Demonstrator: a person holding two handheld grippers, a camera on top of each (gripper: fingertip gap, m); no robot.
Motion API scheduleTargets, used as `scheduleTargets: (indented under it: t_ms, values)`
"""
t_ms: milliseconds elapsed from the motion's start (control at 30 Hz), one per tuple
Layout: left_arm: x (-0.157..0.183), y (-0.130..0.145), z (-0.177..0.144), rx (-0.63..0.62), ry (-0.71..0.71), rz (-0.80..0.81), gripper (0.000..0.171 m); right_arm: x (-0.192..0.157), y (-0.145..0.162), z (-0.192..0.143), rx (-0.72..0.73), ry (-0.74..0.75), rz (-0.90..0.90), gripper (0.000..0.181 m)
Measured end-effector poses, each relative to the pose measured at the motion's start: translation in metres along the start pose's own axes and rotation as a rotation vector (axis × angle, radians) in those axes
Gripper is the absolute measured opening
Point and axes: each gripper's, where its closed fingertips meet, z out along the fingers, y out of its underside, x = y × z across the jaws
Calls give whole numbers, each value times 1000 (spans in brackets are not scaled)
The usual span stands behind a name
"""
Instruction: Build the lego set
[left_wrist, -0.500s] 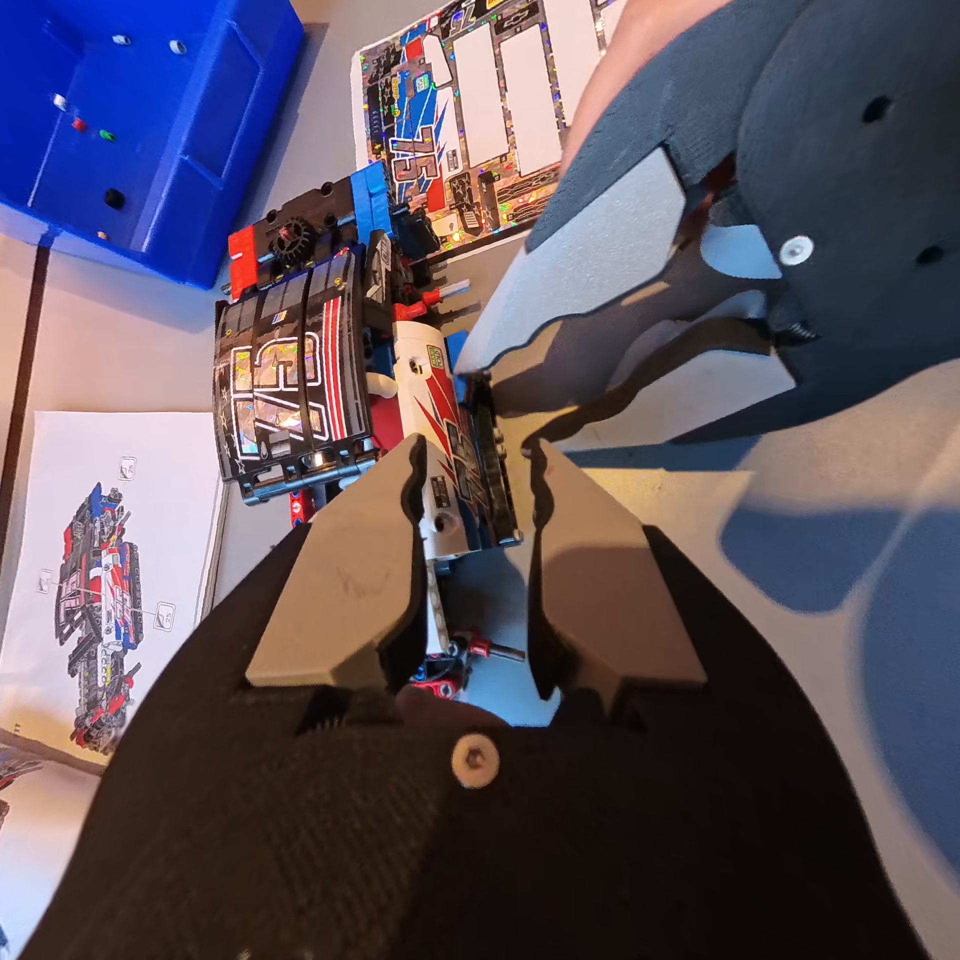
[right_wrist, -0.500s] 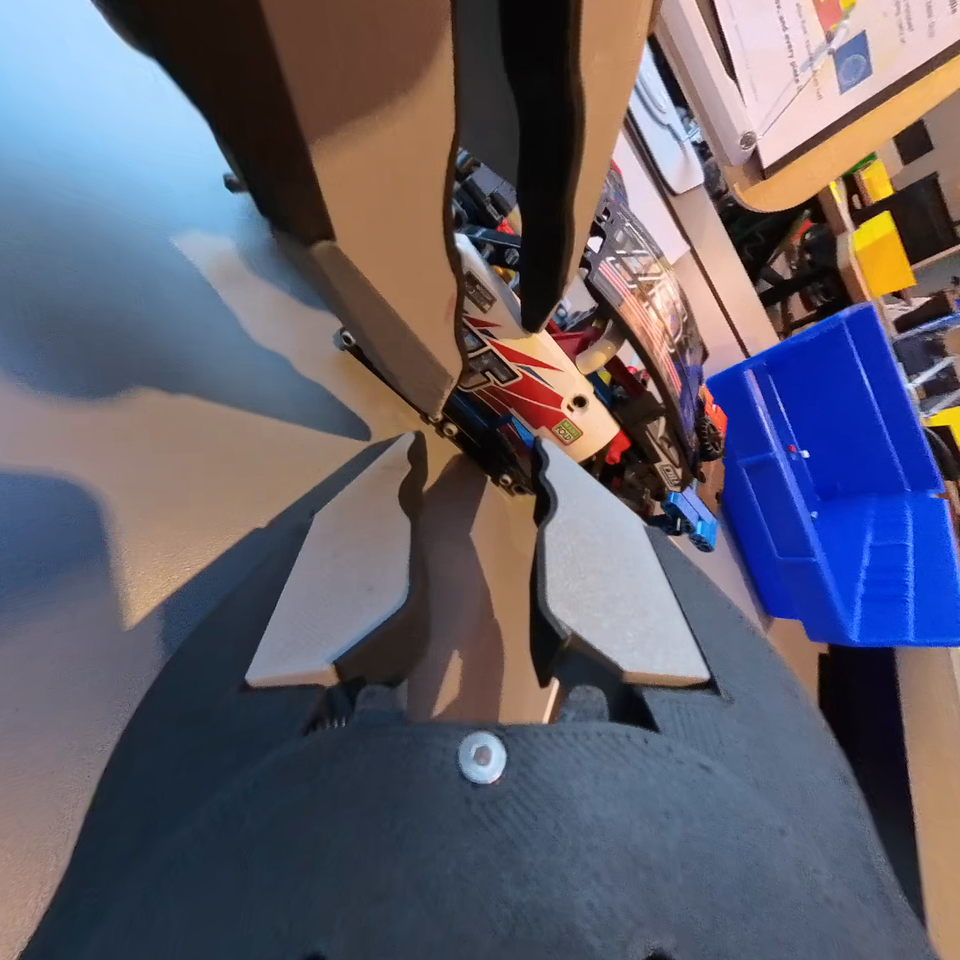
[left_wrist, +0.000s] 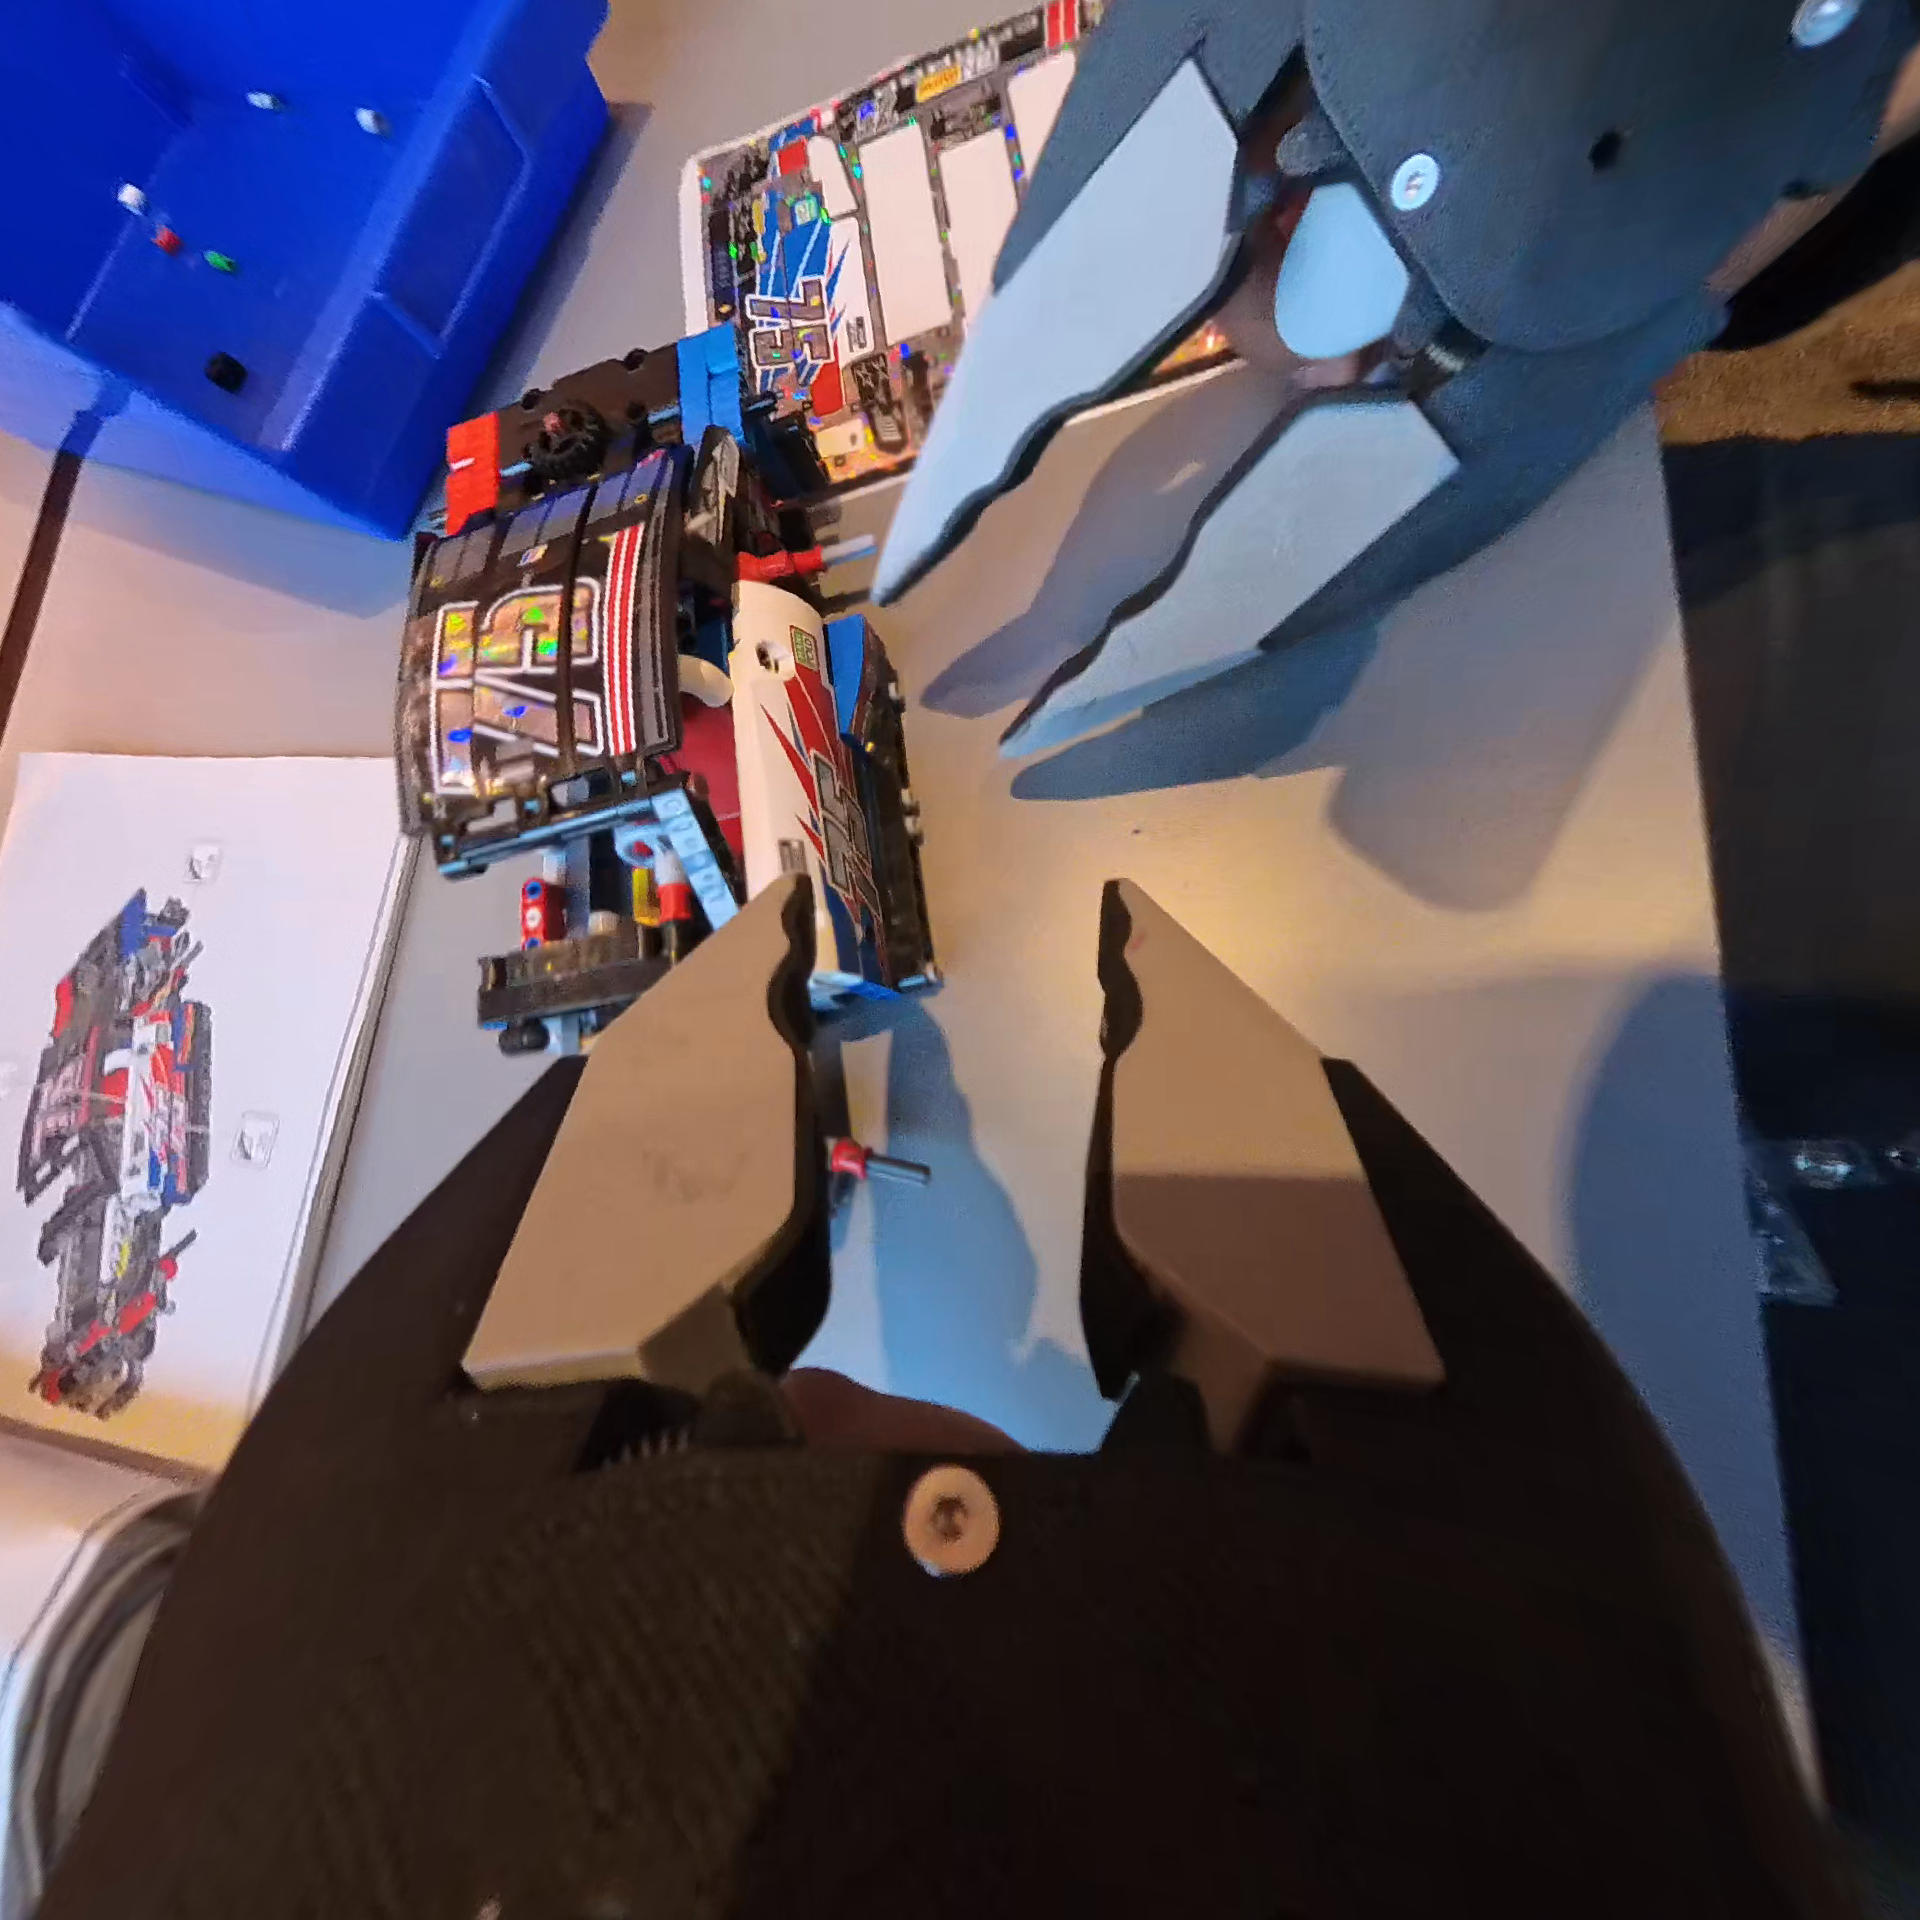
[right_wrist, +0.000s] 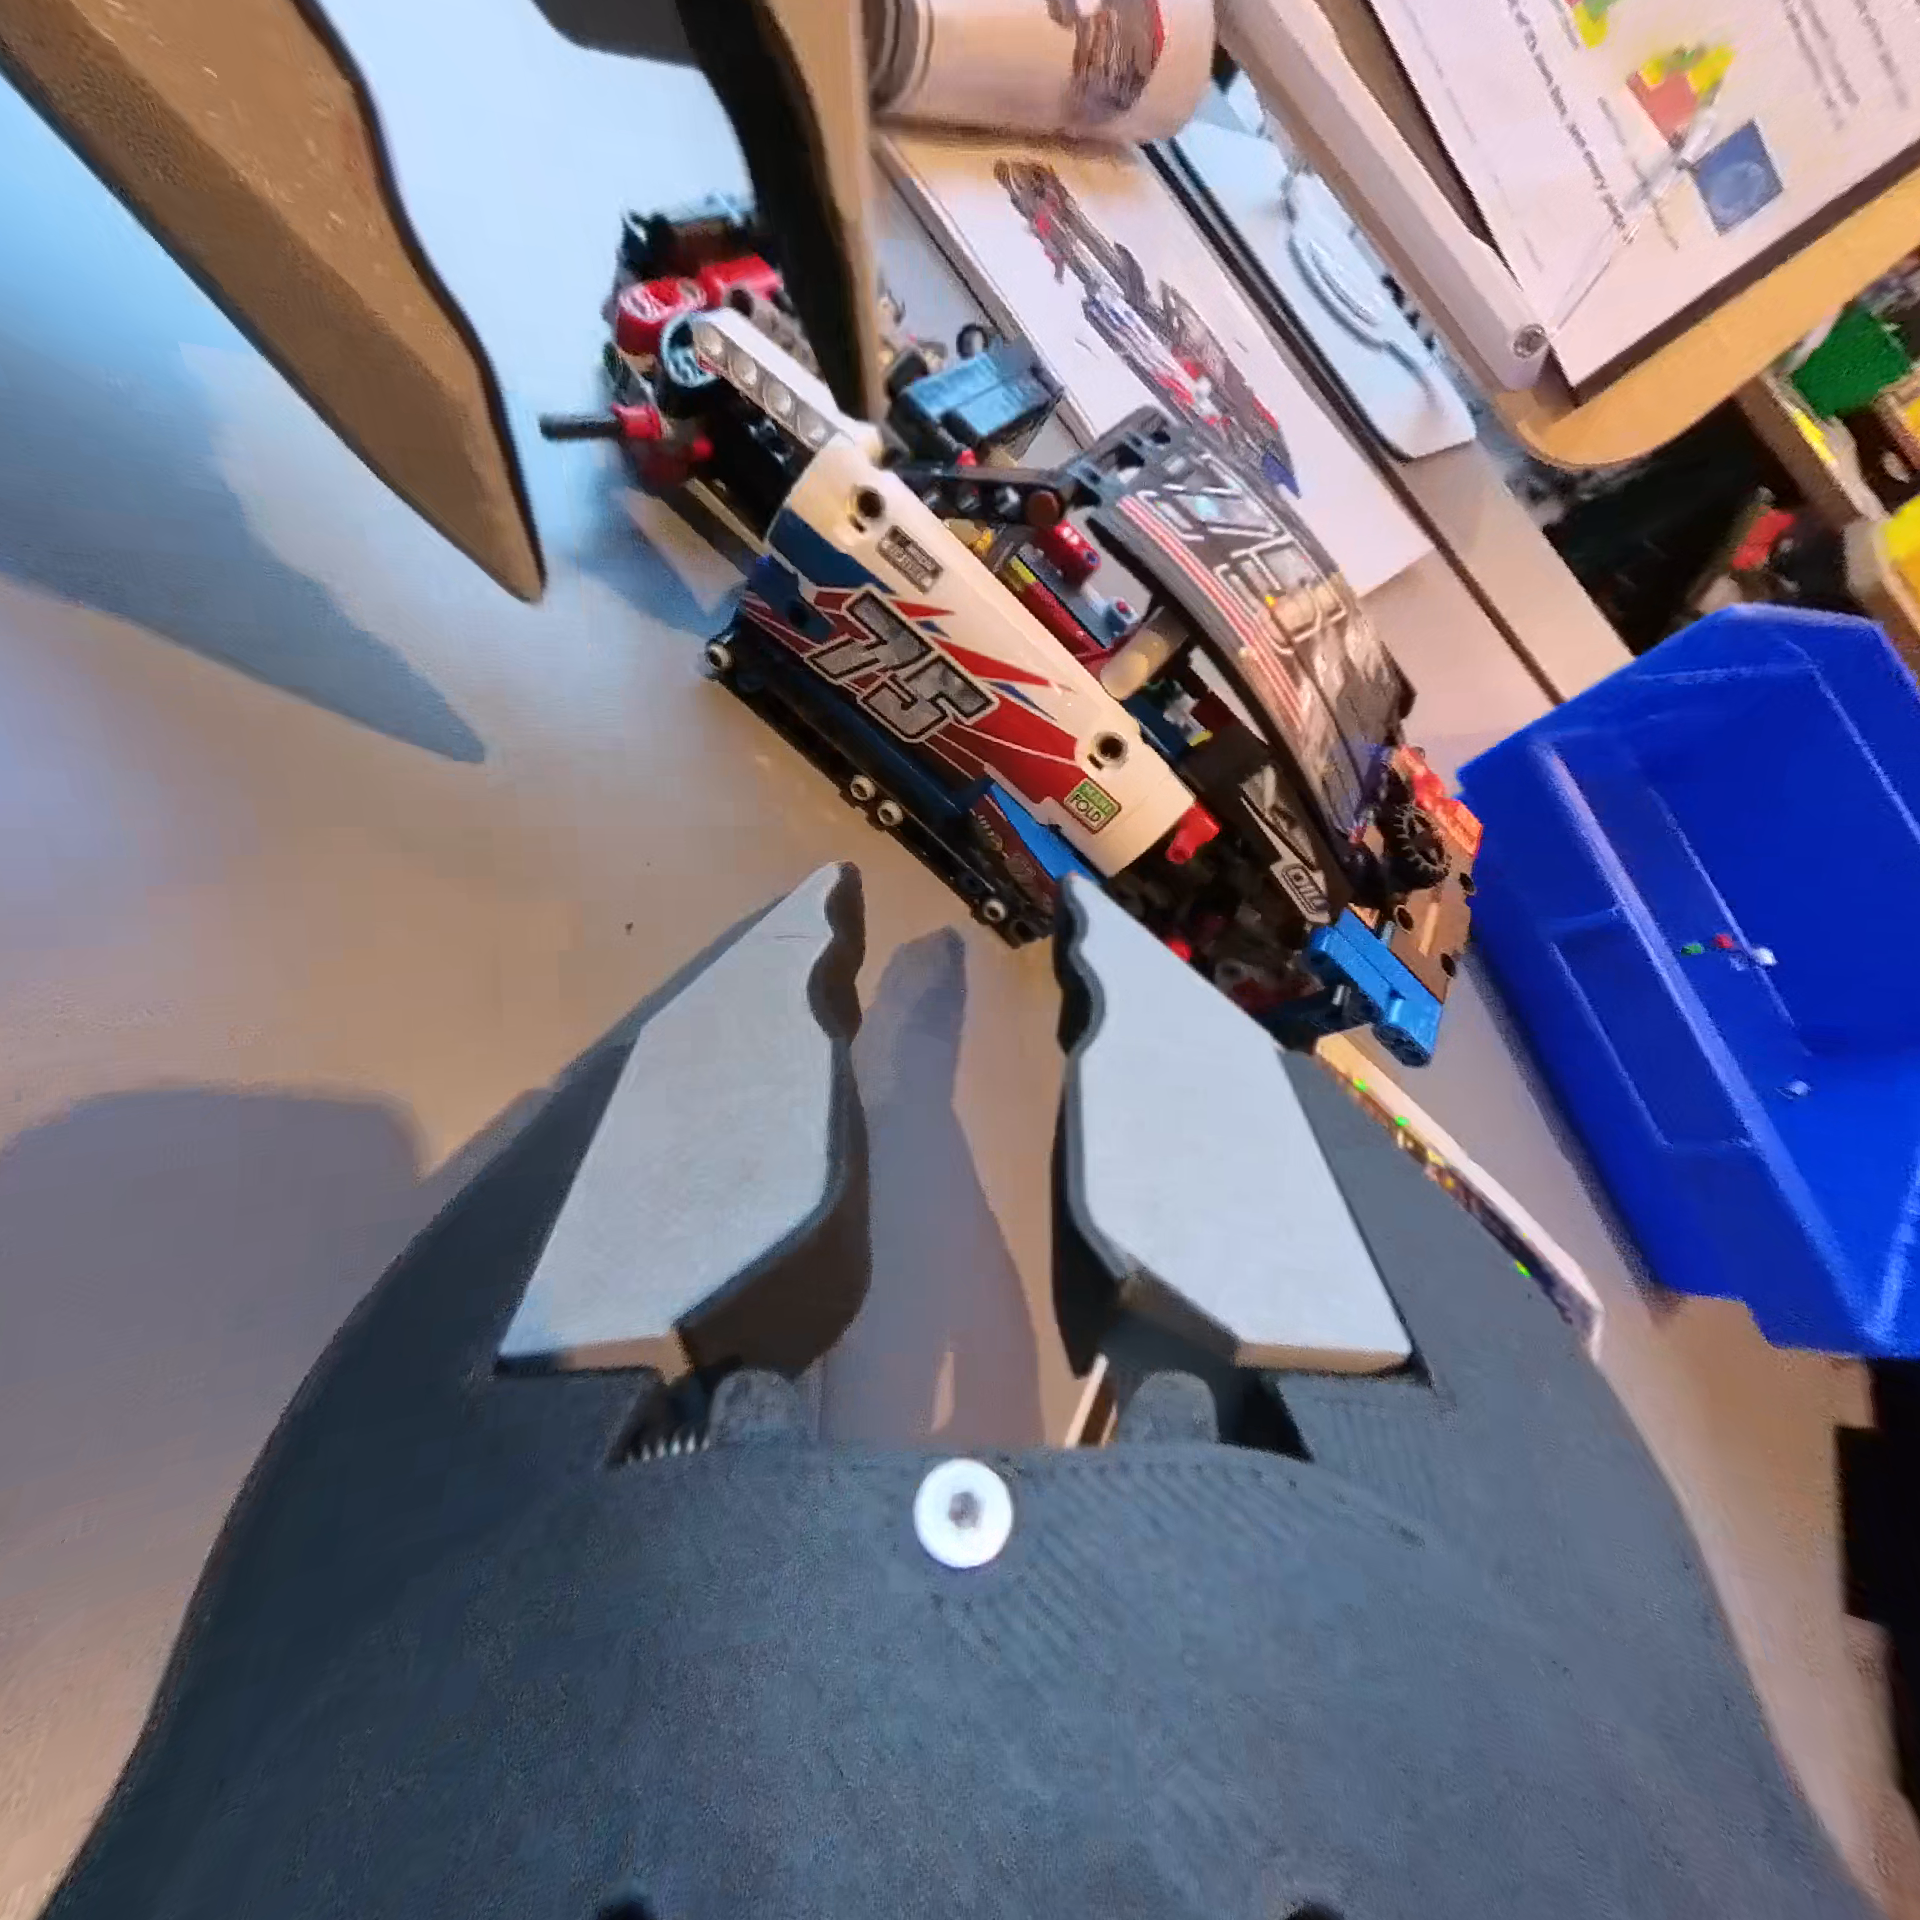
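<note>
Resting on the desk (left_wrist: 1299, 935), the lego model (left_wrist: 665, 727) lies free between the blue bin (left_wrist: 291, 260) and both tools, just beyond their tips. The left gripper (left_wrist: 951, 966) gapes wide and empty, and the right gripper (right_wrist: 956, 935) is parted too, holding nothing. This looks like a pause between steps; next likely calls for picking another piece, perhaps the loose red pin (left_wrist: 868, 1162).
</note>
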Motion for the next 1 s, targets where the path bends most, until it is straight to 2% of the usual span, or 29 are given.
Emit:
scheduleTargets:
  t_ms: [67,133,300,433,533,600,667,1000]
  values:
    - [0,1,-9,33,-35,-35,52,-1,-3,-2,37,-57,35,29]
    - [-1,4,-16,52,-71,-75,51,-3,-8,-1,58,-137,75,16]
    - [-1,12,-20,92,-87,-213,51,-15,-20,11,84,-293,122,14]
    - [3,21,-18,86,-88,-254,50,-18,-23,21,71,-296,76,16]
    - [8,29,-16,65,-85,-262,50,-11,-15,26,25,-253,69,8]
    - [10,34,-16,57,-87,-267,50,-10,-12,26,9,-249,78,13]
    - [10,37,-17,56,-86,-280,50,-15,-13,25,13,-265,59,19]
    - [20,45,-20,57,-75,-323,50,-42,-31,40,10,-324,-48,16]
